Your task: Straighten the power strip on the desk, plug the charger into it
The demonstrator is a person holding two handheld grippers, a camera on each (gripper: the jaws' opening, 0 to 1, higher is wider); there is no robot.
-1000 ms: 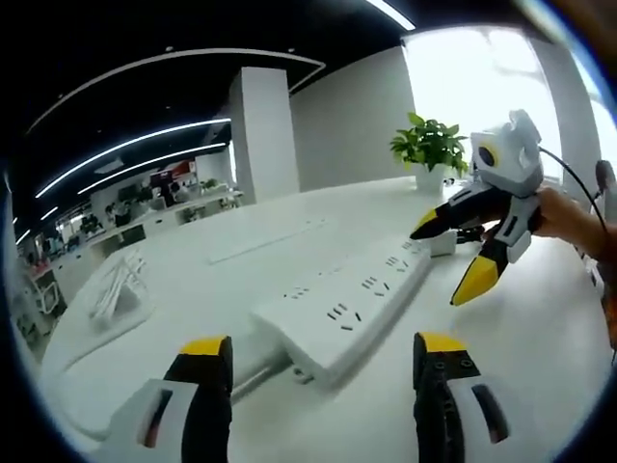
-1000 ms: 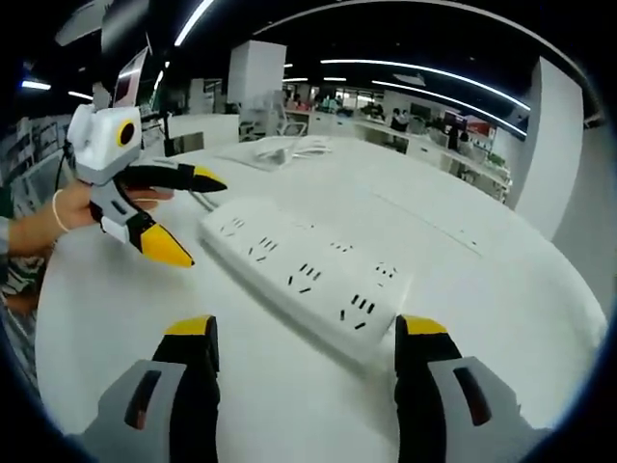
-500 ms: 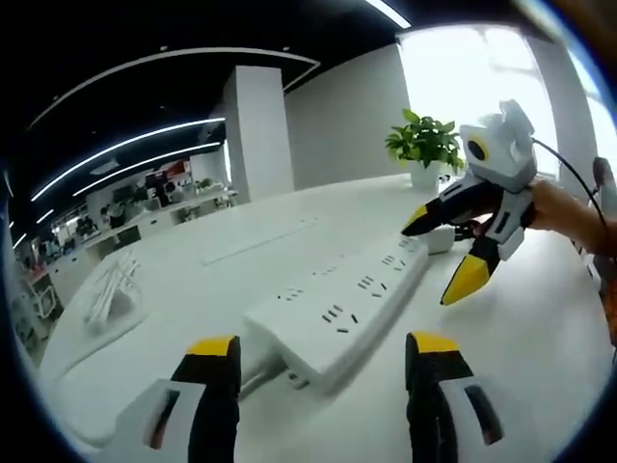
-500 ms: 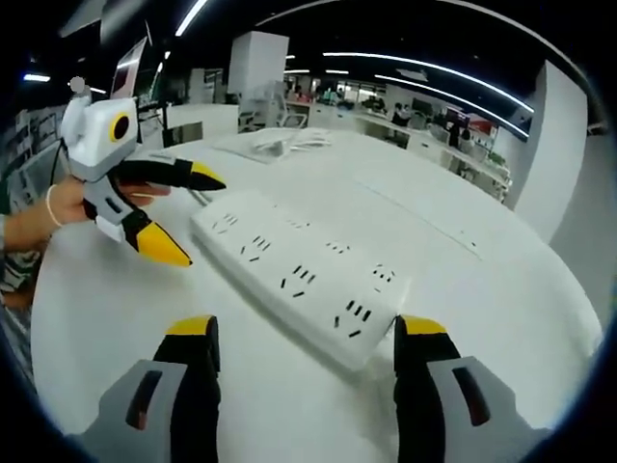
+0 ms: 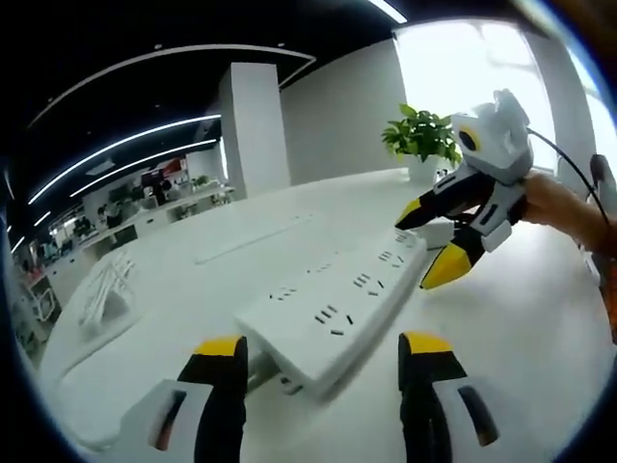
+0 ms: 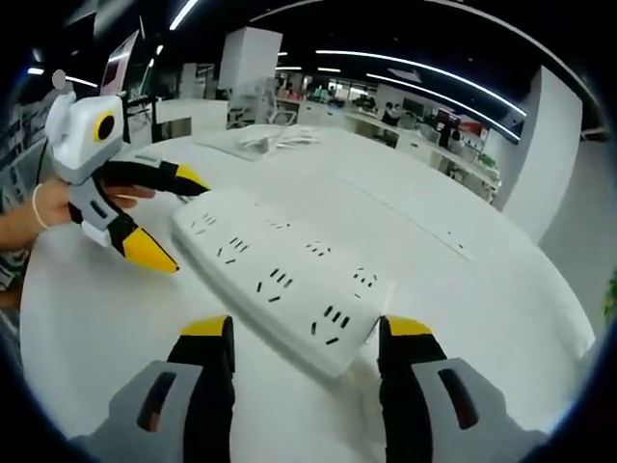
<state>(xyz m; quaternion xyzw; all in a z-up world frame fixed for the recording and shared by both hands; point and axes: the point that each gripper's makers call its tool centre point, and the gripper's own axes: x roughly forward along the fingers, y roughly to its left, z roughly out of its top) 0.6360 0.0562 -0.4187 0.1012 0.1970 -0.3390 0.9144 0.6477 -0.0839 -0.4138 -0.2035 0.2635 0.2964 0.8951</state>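
While both tools gape wide, left tool [image 5: 323, 352], right tool [image 6: 304, 330], flank power strip [image 6: 275, 275] ends, bare desk [image 6: 463, 289] around

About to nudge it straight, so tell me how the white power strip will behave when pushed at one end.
The power strip looks like a rigid moulded bar, so it should pivot whole, not flex. On the smooth white desk it will probably slide easily. Long and flat, it seems unlikely to tip or roll.

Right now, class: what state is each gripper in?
Left gripper: open, holding nothing, at one end of the strip.
Right gripper: open, holding nothing, at the other end.
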